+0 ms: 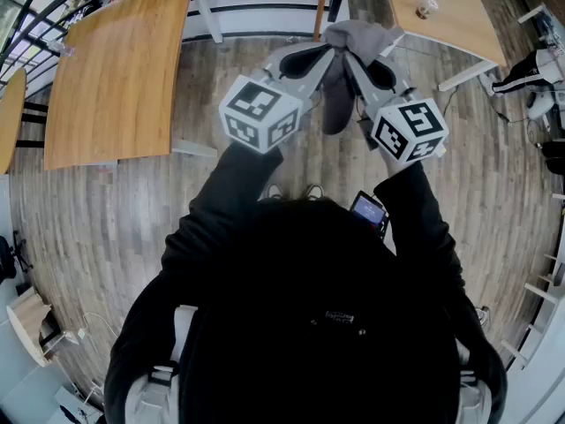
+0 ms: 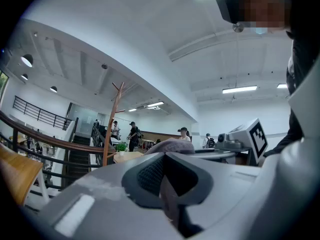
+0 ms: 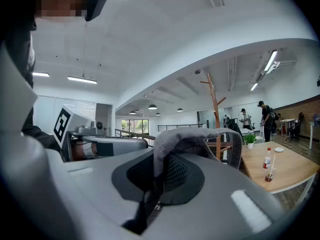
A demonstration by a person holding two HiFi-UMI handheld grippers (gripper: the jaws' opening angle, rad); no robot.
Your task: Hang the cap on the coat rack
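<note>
**Cap stretched between both tongs, rack ahead**

The two tools are level and meet in the upper middle of the head view, with the grey cap (image 1: 357, 35) held between them. The left tongs (image 1: 328, 53) are clenched on a fold of its fabric. The right tongs (image 1: 355, 64) are clamped on its band at the other side, so the cap arches over them and its dark underside hangs between the two. Gripping two edges probably keeps the opening spread, which should make it easier to drop over a peg than a limp one-sided hold.

The coat rack (image 3: 215, 106) is a wooden pole with angled pegs at its top. It stands beyond the cap, right of centre in the right gripper view and left of centre in the left one. The cap is apart from it and not yet hung. The pegs sit higher in both gripper views, so the cap likely has to be raised.

A long wooden bench (image 1: 119, 60) fills the upper left of the head view. A second bench (image 1: 459, 25) at upper right carries a bottle (image 3: 268, 159) and a cup (image 3: 270, 174). A potted plant (image 3: 249, 139) sits near the rack's pole, and people stand far behind it. The second bench looks closest to the rack and may crowd the approach.
</note>
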